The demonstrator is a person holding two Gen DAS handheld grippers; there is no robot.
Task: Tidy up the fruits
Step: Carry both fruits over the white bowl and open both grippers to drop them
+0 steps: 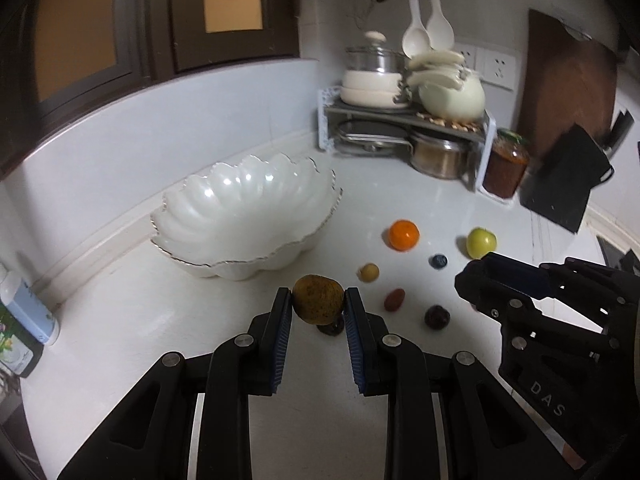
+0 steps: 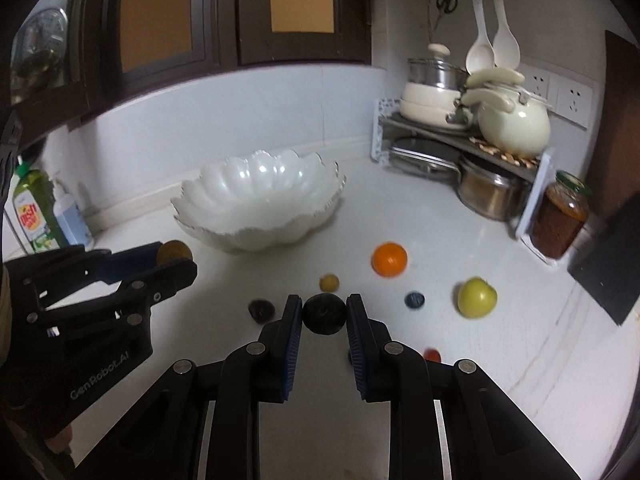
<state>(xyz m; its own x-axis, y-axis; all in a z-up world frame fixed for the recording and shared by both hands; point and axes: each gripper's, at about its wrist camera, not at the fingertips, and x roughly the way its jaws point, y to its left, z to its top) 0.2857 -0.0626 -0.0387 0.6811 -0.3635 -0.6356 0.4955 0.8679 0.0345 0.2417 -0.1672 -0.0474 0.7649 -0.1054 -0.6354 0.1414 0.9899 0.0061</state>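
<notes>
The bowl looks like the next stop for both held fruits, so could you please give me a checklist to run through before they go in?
1. Left gripper shut on the brown fruit, pads on both sides: ok.
2. Right gripper shut on the dark fruit: ok.
3. Both fruits lifted off the counter: ok.
4. Bowl upright, with nothing seen inside: ok.
5. Way to the bowl free: ok; the orange, green fruit and small fruits lie to its right.
6. Grip firm enough for the carry: cannot tell.
</notes>
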